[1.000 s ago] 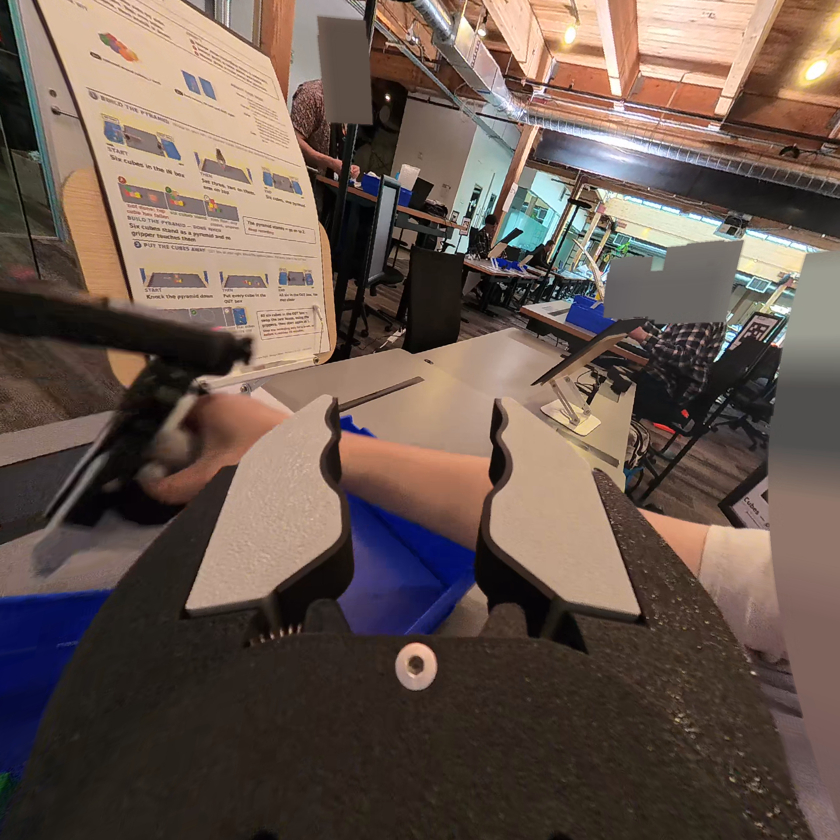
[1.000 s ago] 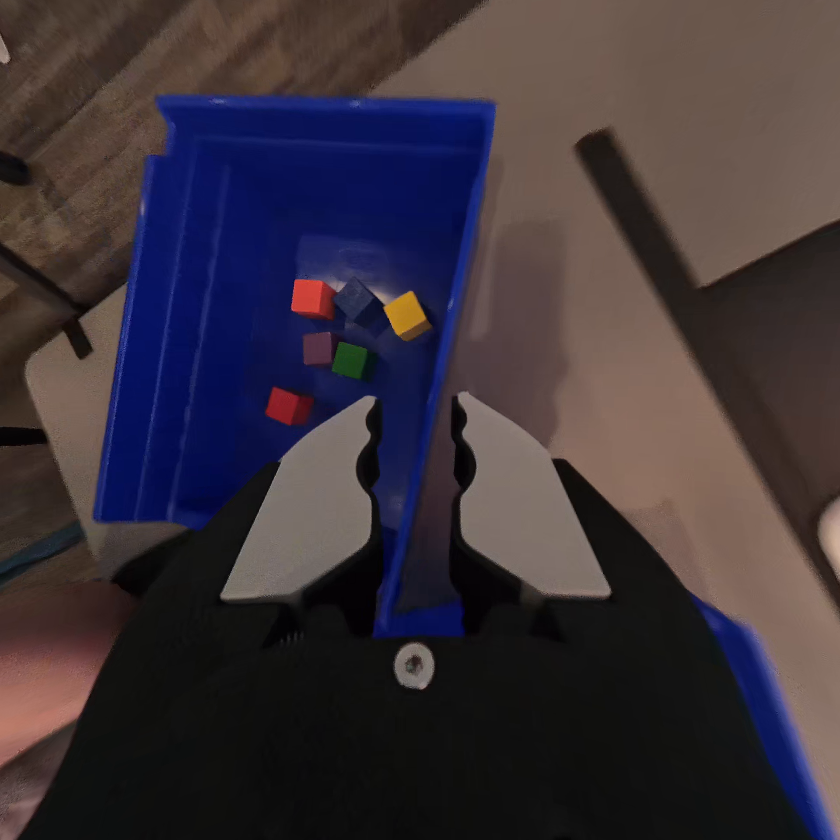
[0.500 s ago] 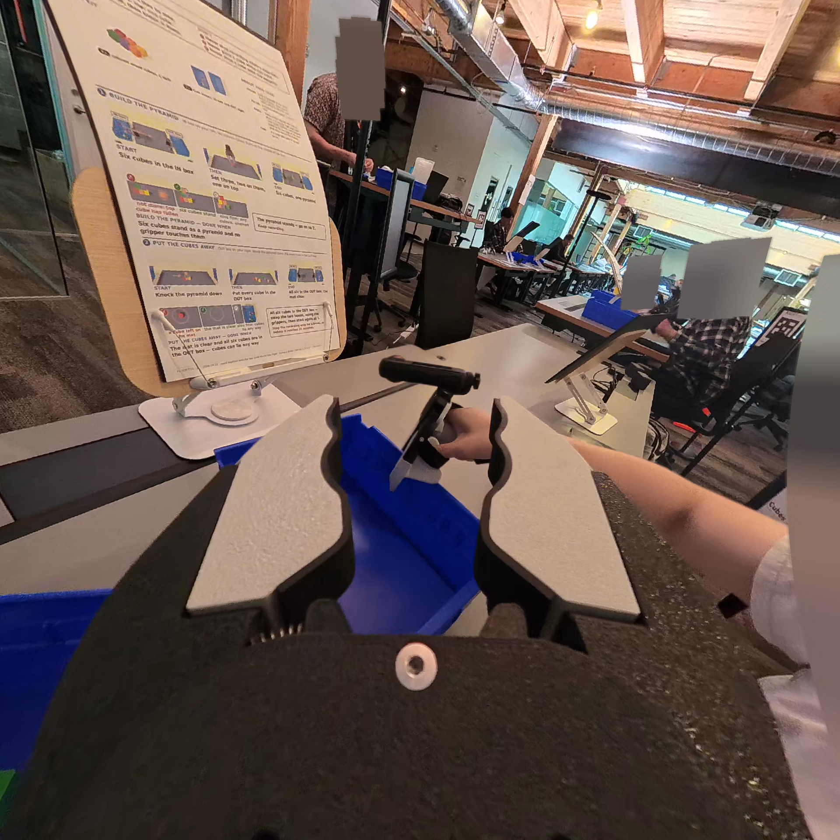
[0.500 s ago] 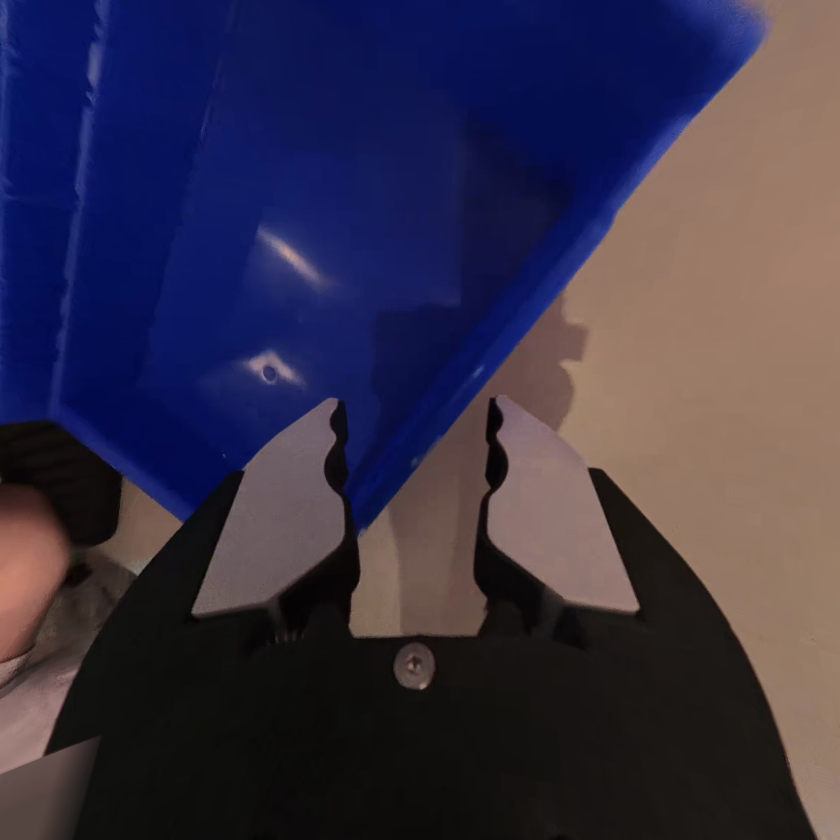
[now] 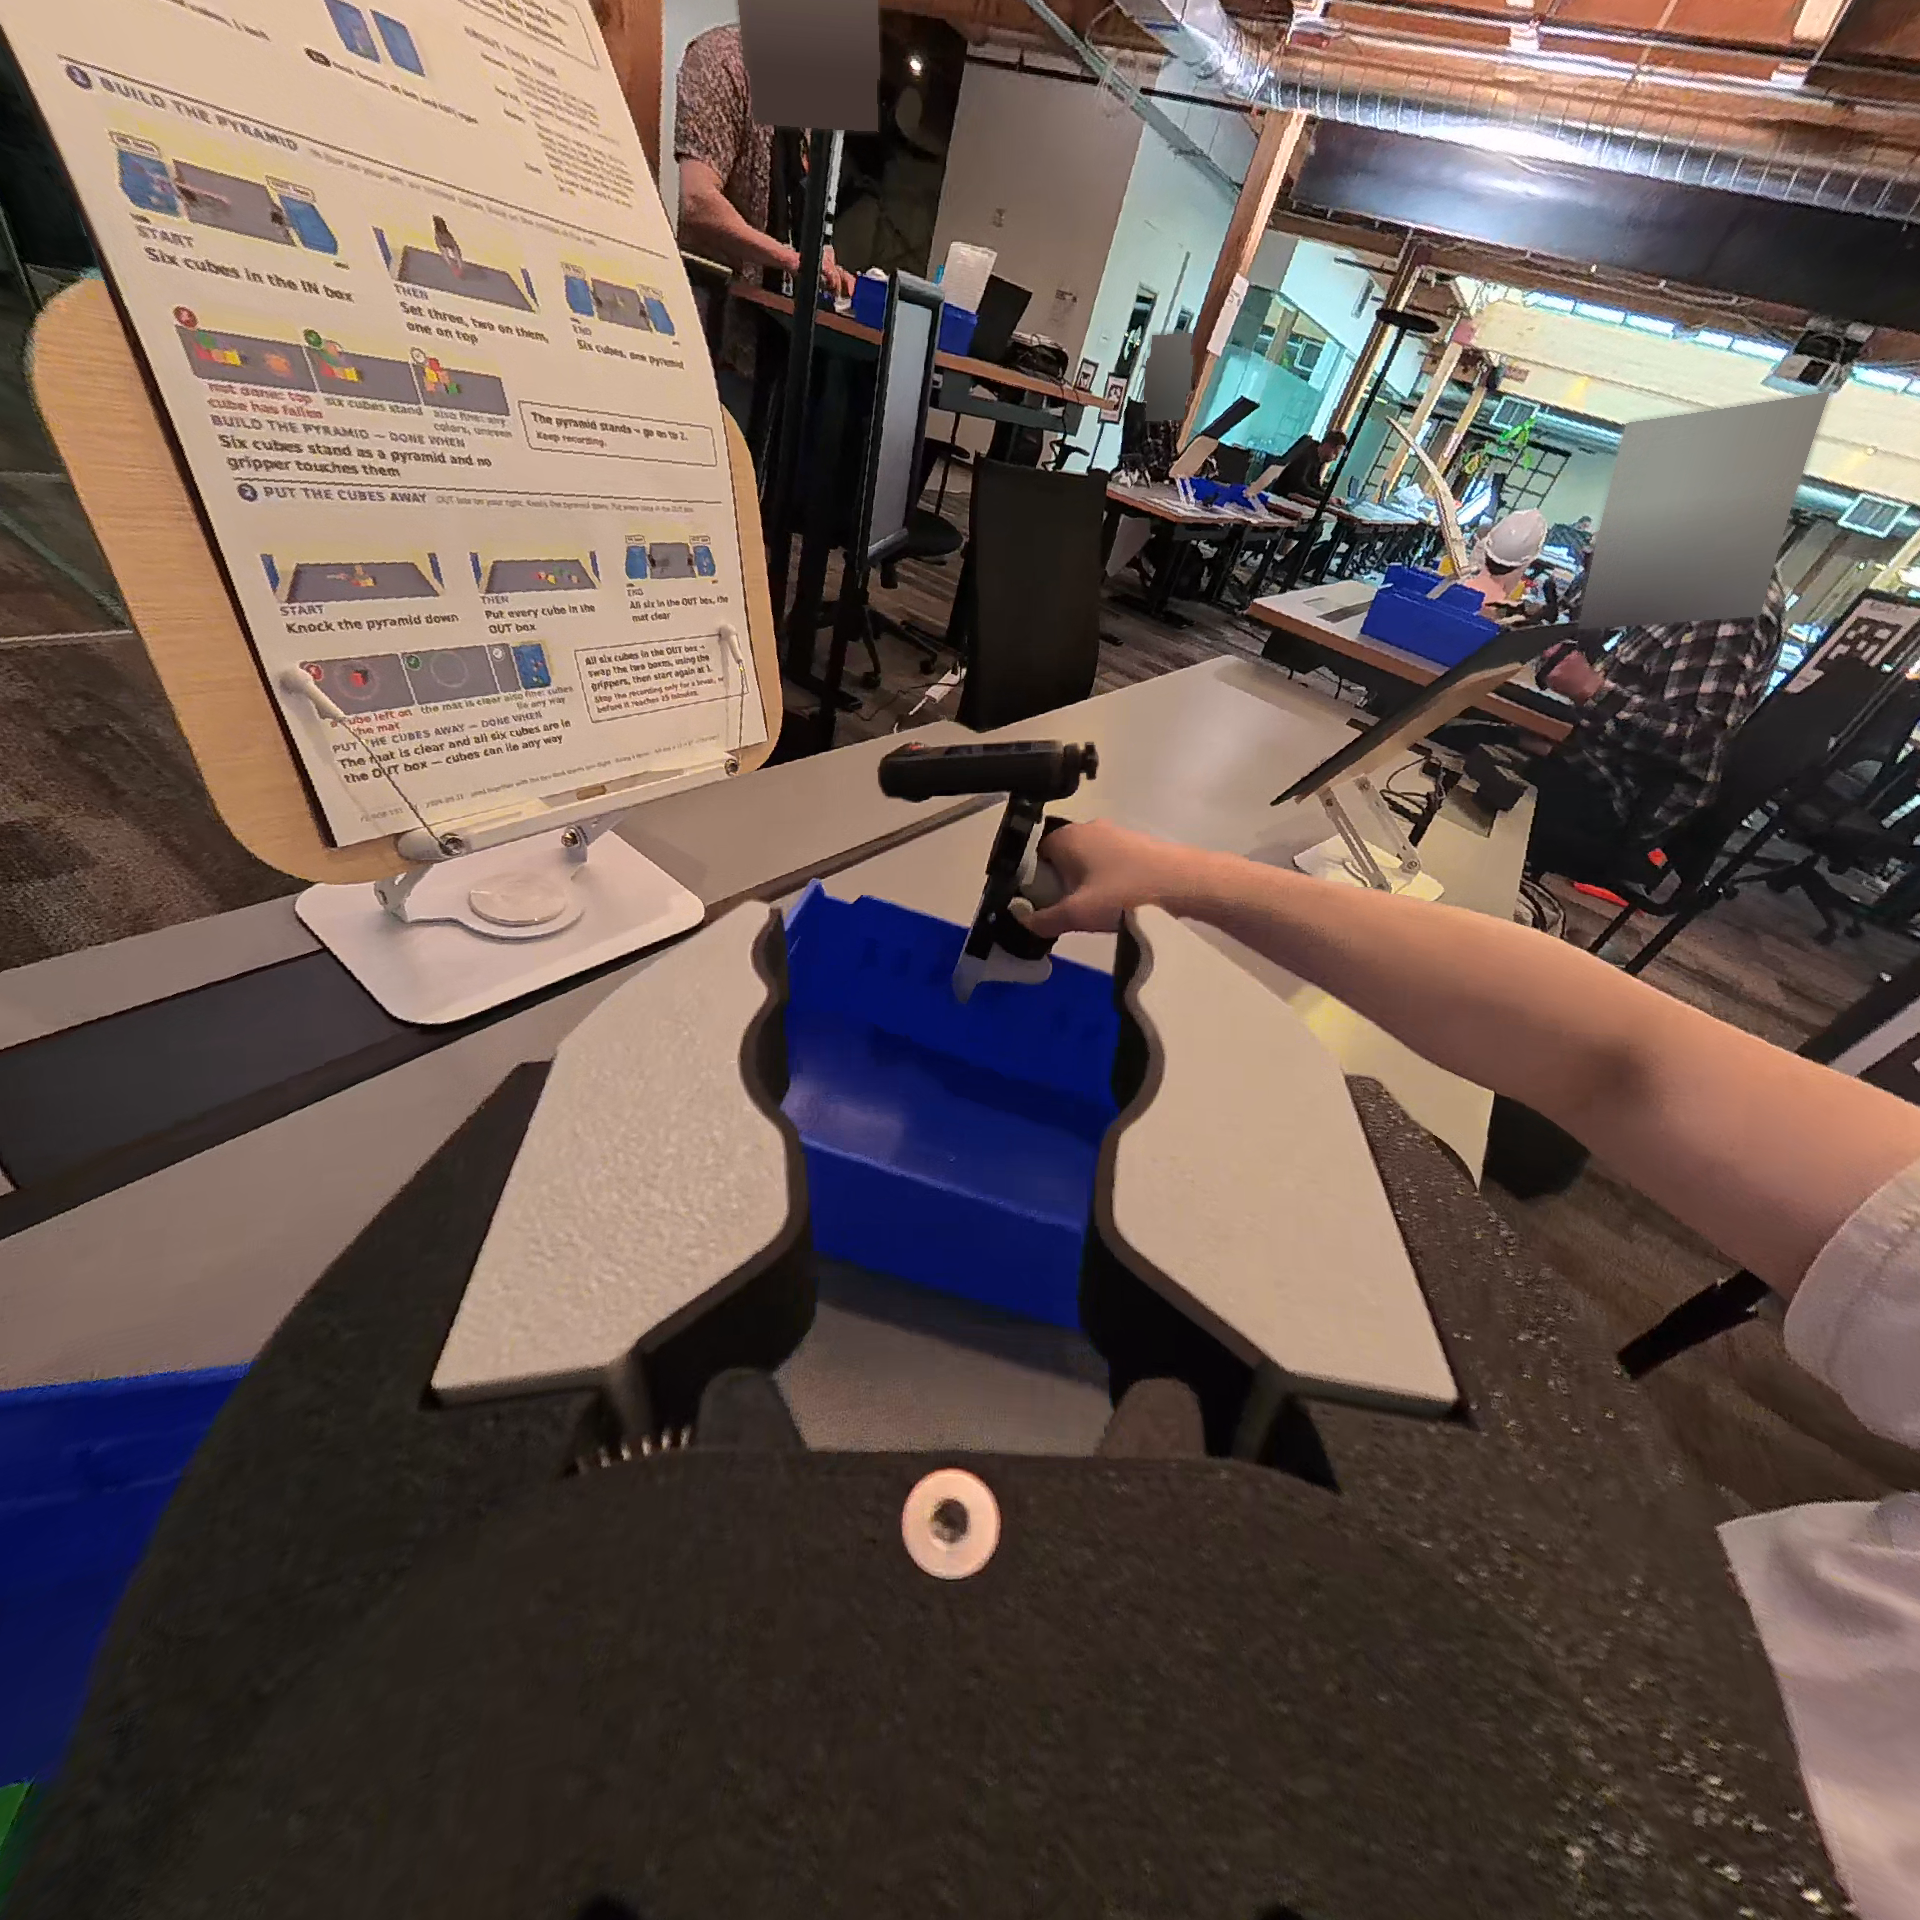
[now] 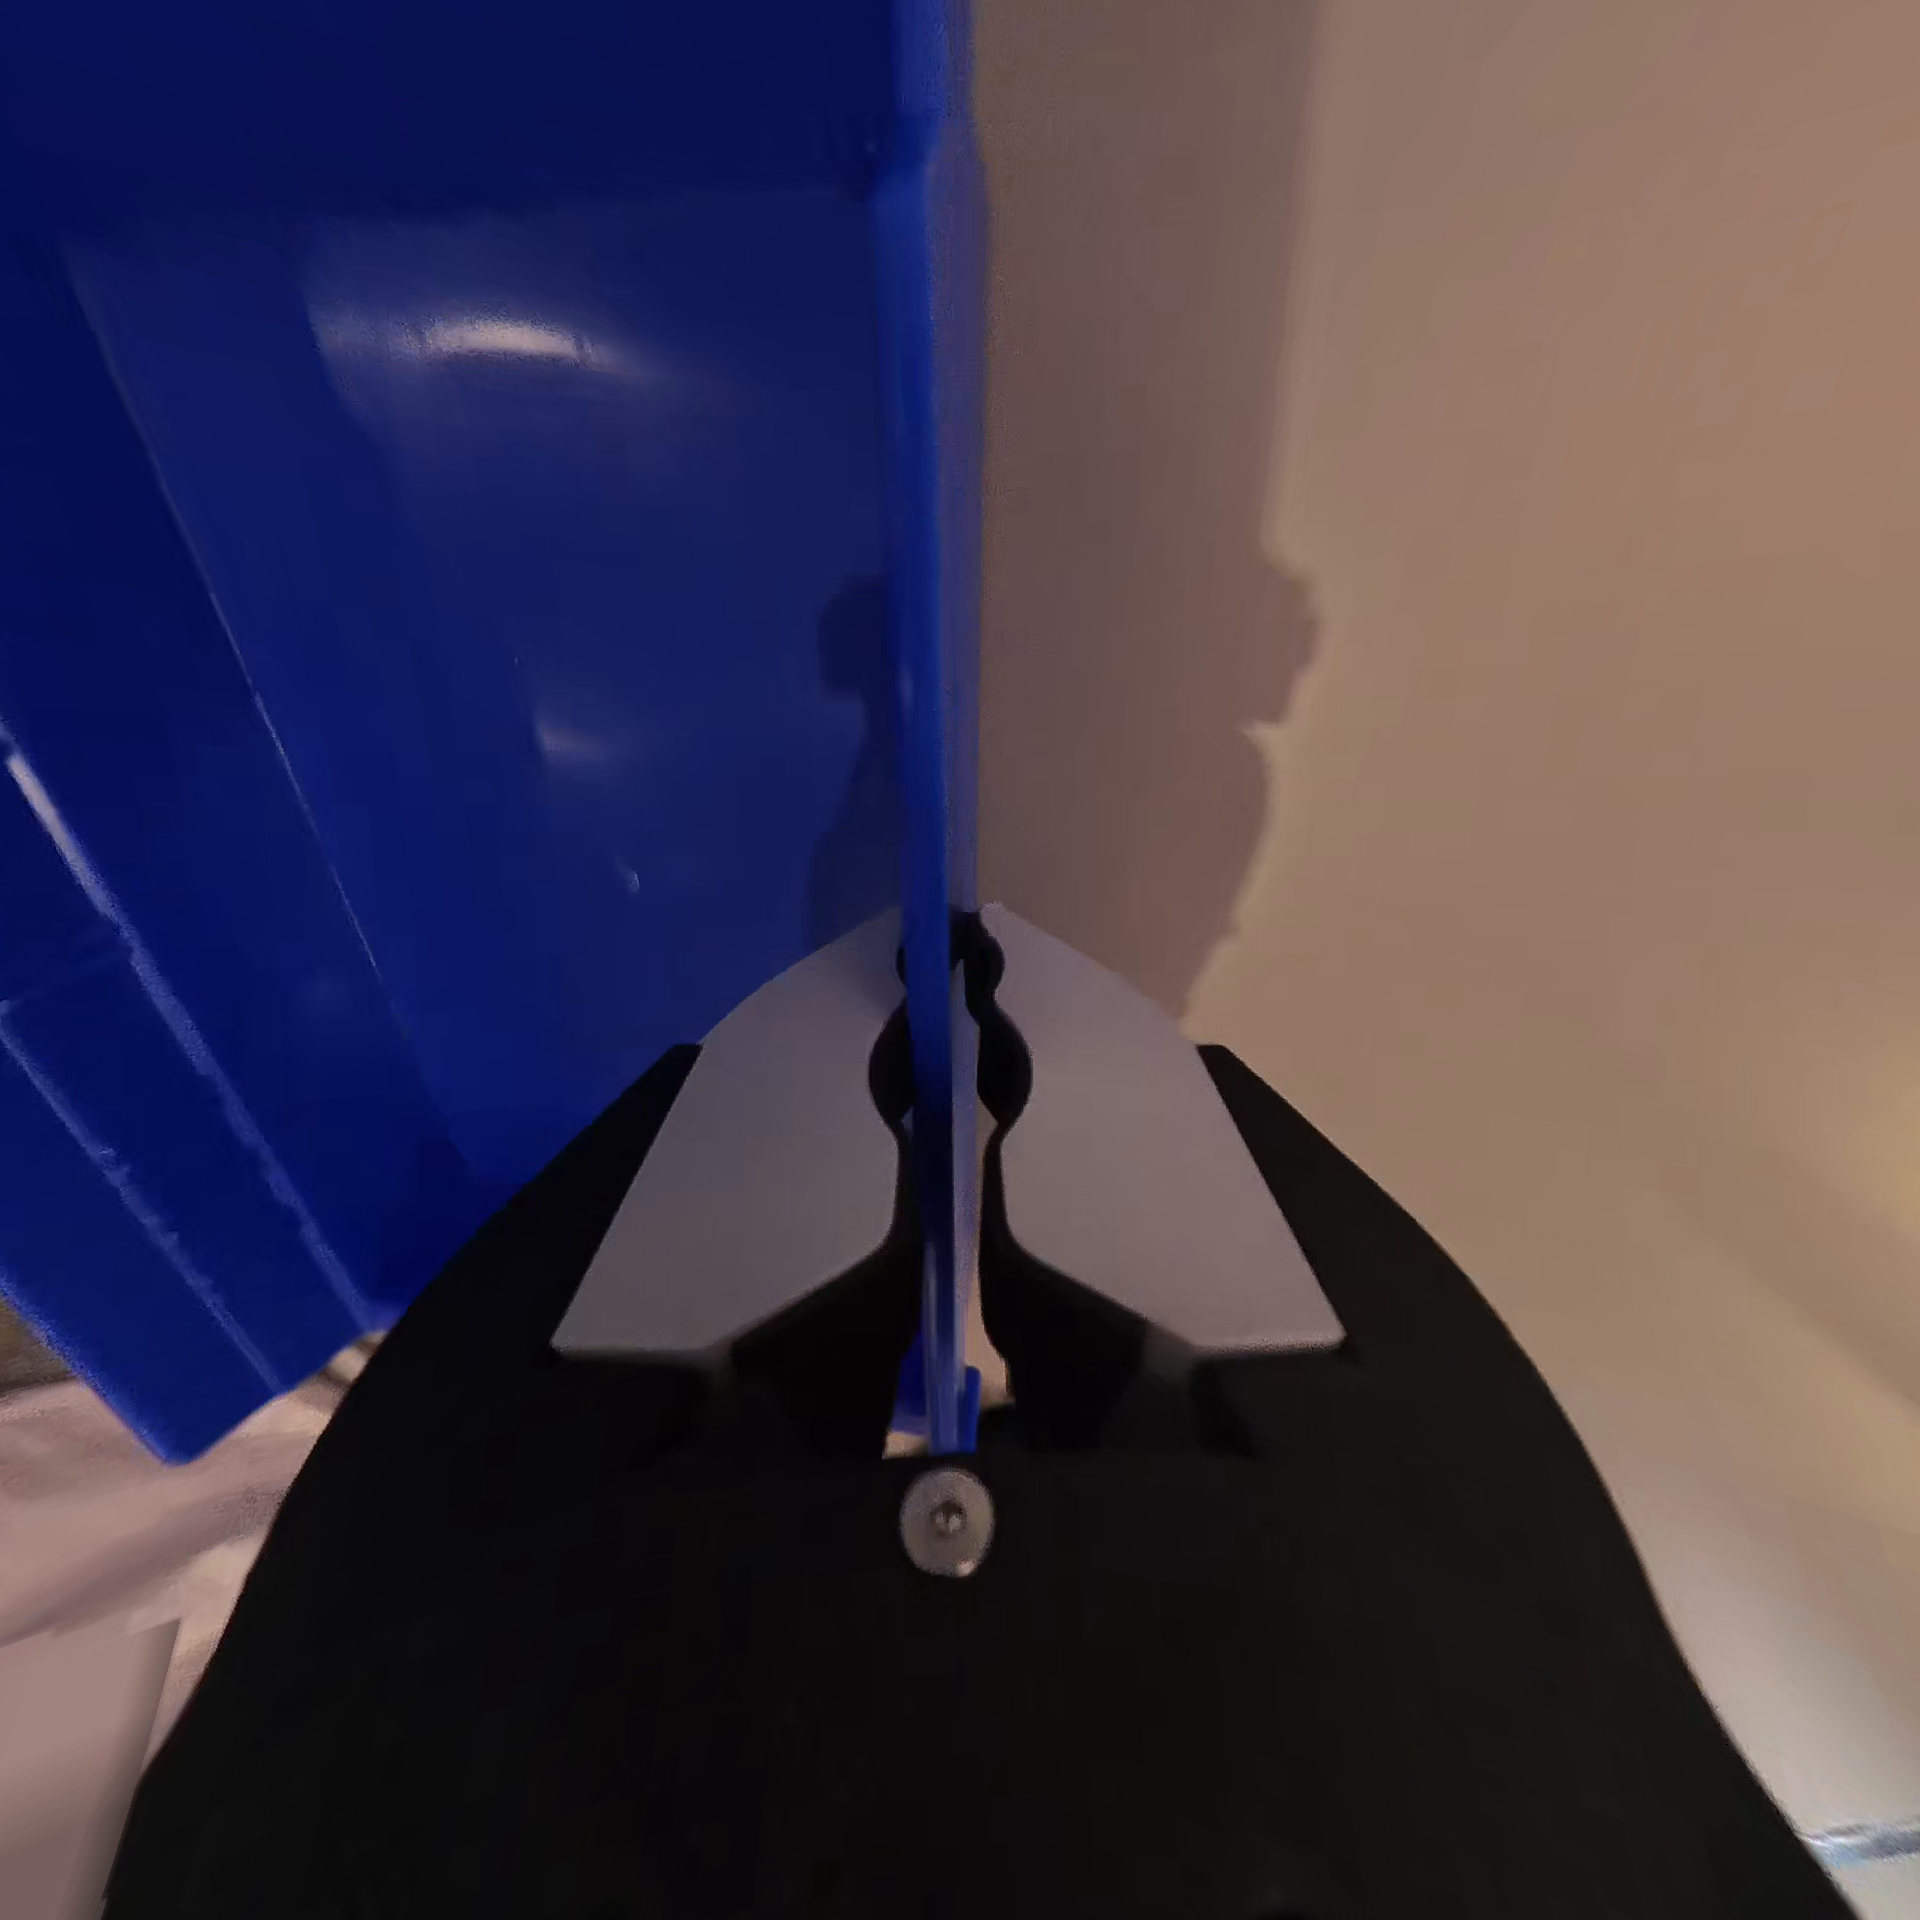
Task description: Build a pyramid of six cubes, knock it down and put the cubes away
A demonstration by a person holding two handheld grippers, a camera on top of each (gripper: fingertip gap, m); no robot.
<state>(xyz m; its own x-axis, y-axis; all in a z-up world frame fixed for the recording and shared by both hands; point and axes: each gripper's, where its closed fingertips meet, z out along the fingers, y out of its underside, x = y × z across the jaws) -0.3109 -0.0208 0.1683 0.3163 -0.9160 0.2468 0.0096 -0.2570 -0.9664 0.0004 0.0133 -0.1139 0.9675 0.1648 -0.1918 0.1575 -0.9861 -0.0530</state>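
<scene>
Jaws on my left gripper (image 5: pixel 945 1039) stood wide apart with nothing between them, held above the grey table (image 5: pixel 260 1247). A second blue bin (image 5: pixel 73 1538) showed only as a corner at the lower left of that view, close under the gripper. Just beyond the tips sat the blue bin (image 5: pixel 935 1143), open side up, and no cubes showed in the part of its floor I could see. At the bin's far rim my right gripper (image 5: pixel 997 966) pointed down, gripped in a hand (image 5: pixel 1091 883) on a bare forearm reaching in from the right. From its own camera, the right gripper (image 6: pixel 951 925) was closed onto the bin wall (image 6: pixel 925 520), one finger inside and one outside, the thin blue edge running straight up between them. The bin's inner floor (image 6: pixel 468 520) filled the left of that view, bare and glossy; the table (image 6: pixel 1558 520) lay to the right. Farther back on the table an instruction sheet (image 5: pixel 395 395) leaned on a white stand (image 5: pixel 499 925), left of the bin. Behind it lay an office with desks and seated people.
</scene>
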